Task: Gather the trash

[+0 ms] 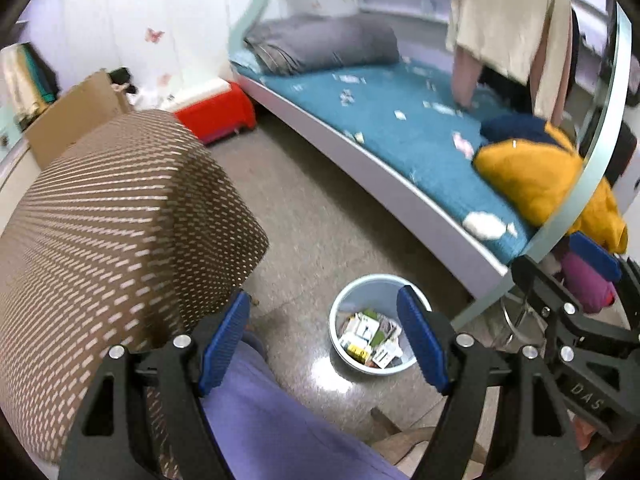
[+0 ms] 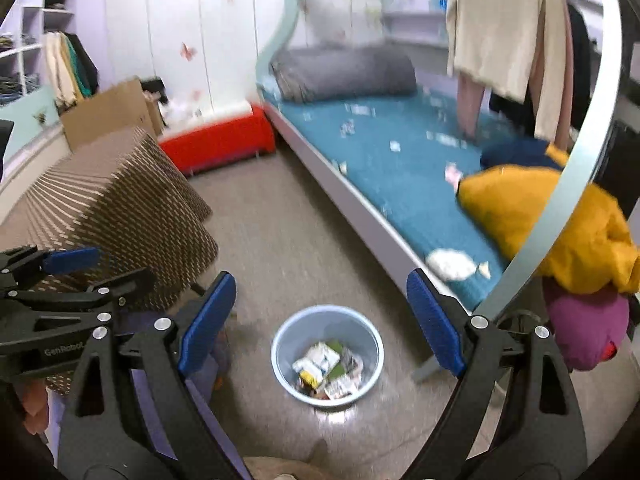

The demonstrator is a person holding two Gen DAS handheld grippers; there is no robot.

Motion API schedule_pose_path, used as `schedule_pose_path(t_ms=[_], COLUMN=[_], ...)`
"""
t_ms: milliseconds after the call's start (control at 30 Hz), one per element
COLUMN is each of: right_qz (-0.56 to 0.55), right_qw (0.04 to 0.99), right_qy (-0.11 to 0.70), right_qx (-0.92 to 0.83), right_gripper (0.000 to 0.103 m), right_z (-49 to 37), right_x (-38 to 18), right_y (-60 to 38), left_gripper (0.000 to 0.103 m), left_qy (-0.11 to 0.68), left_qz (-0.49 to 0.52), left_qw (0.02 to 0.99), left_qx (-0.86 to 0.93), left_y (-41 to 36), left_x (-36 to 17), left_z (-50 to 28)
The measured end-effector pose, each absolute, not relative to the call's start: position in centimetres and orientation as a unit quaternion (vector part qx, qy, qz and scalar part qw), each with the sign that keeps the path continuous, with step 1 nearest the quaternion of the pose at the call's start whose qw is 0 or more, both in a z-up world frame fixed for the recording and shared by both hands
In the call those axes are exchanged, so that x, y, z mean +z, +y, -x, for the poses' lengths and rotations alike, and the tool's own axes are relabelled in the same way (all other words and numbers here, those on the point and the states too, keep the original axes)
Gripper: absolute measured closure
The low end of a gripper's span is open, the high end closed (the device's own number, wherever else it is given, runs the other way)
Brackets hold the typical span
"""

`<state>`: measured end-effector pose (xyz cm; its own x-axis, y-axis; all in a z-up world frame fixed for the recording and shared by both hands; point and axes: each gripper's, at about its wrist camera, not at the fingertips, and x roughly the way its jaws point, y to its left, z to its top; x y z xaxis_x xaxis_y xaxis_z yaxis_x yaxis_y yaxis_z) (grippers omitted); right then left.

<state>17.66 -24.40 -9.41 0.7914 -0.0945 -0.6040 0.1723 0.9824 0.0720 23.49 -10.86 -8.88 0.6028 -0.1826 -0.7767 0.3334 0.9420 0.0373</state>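
Right wrist view — we are hovering over the bin, both grippers wide and empty.
We are aiming next for the paper scraps on the bed — approaching squarely.

The scraps in the light blue bin are too small and blurred to name; only mixed wrappers and cartons can be made out. The small white bits scattered on the teal bed are smeared beyond telling. The yellow garment runs behind a curved rail, and the hanging cream cloth is cut off at the top edge.
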Motion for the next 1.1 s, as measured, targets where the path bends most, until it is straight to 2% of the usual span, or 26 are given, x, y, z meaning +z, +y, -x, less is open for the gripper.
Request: schedule_pose_path(t_ms=[300,500,767,1100], right_qz=[-0.055,-0.049,-0.037,-0.024], right_qw=[0.972,0.980,0.985,0.985], right_qy=[0.227,0.192,0.164,0.165], right_qx=[-0.011,0.020,0.039,0.048], right_gripper=[0.016,0.015,0.015,0.015], right_z=[-12.3,-9.7,-8.1,-7.7], right_x=[-5.3,-3.7,-2.5,-2.9], right_y=[-21.2,-19.9,-18.8,-18.0], left_gripper=[0.025,0.024,0.024,0.024], left_qy=[0.318,0.270,0.236,0.243], left_qz=[-0.059,-0.043,-0.027,-0.016], left_qw=[0.943,0.961,0.971,0.969], left_qx=[-0.077,-0.035,0.003,0.025], left_y=[-7.5,-6.1,-4.6,-3.5], left_x=[-3.2,-1.4,-0.2,-0.9], left_z=[-15.2,-10.9,-8.4,-7.9])
